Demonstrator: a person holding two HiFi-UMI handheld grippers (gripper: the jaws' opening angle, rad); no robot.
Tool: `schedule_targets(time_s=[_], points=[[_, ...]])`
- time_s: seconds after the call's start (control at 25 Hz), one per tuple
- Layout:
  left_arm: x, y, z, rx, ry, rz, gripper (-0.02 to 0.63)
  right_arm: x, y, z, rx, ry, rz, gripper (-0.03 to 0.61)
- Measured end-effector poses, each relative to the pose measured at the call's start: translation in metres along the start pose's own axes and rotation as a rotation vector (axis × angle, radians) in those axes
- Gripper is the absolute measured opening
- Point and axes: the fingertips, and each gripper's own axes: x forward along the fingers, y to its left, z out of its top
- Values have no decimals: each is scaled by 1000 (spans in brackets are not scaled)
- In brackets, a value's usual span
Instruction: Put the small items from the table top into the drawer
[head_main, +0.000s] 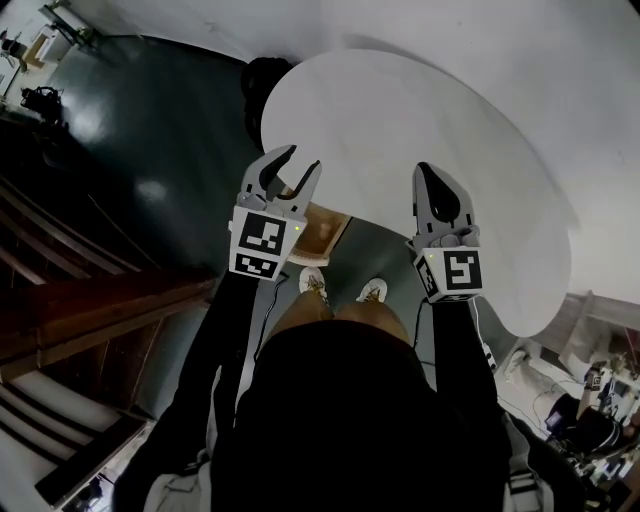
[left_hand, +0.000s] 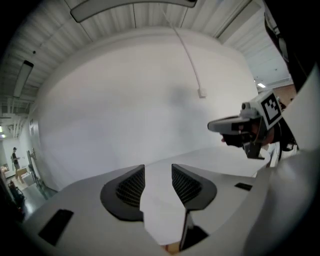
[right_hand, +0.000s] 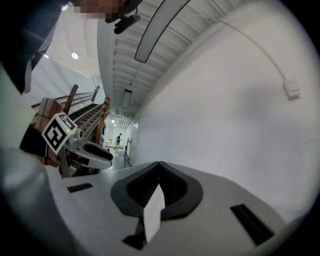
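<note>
The round white table top (head_main: 400, 110) shows no small items on its visible surface. Below its near edge, a light wooden drawer (head_main: 322, 232) stands open, partly hidden by my left gripper. My left gripper (head_main: 303, 160) hovers over that edge, open, with nothing between its fingers. The left gripper view shows the same: my left gripper (left_hand: 157, 167) has a clear gap, with bare table behind it. My right gripper (head_main: 430, 172) hangs over the table to the right, shut and empty. In the right gripper view my right gripper (right_hand: 159, 164) has its tips meeting.
Dark floor (head_main: 150, 120) lies left of the table, with a wooden staircase (head_main: 90, 300) further left. A white wall (right_hand: 225, 100) rises behind the table. The person's shoes (head_main: 315, 283) stand just under the drawer. Cluttered equipment (head_main: 590, 390) sits at the lower right.
</note>
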Motion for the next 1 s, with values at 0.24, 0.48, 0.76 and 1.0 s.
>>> schedule_targets(time_s=[0.24,0.48,0.76,1.0], points=[[-7,-30,65,45,-152,5,179,-17,-18,10,-7,-35,-3,27],[6,-75,101,61,-228,-41,178,-48,-54,13,-22,-50,-51,26],[30,-140,136,57,-292,-138,178,-97,-98,11,-29,-62,-143,27],[41,-189,156,51,-330,-228,178,-146,-130,9,-29,-63,-236,26]])
